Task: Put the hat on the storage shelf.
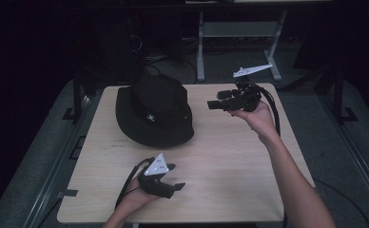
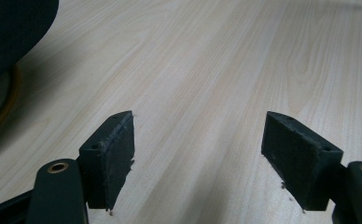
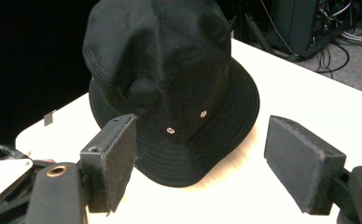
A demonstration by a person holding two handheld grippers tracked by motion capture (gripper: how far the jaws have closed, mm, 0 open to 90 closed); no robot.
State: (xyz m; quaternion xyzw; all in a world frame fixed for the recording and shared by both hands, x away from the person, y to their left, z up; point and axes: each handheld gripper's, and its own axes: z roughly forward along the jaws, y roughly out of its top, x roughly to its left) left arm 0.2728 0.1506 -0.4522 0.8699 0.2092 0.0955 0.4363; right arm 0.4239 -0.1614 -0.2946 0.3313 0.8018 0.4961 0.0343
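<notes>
- Bucket hat [image 1: 155,110], black, sits crown-up on the far left part of the wooden table [image 1: 230,161], brim flat on the surface, a small white logo facing the person.
- Right gripper [image 1: 216,105] is held up off the table just beside the hat's right side, jaws spread wide with nothing between them; its own view looks straight at the crown and the two metal eyelets [image 3: 186,122], so it seems lined up for a reach at the brim or crown.
- Left gripper [image 1: 175,176] sits low near the front edge, well apart from the hat, jaws also wide apart and empty over bare wood; it reads as parked, waiting its turn.
- Room to move: the whole right and front of the table is bare wood, plenty of space to drag or flip the hat.
- Edges to watch: the hat's far brim lies close to the table's back edge, and the left brim is near the left edge, so a push that way could tip it off.
</notes>
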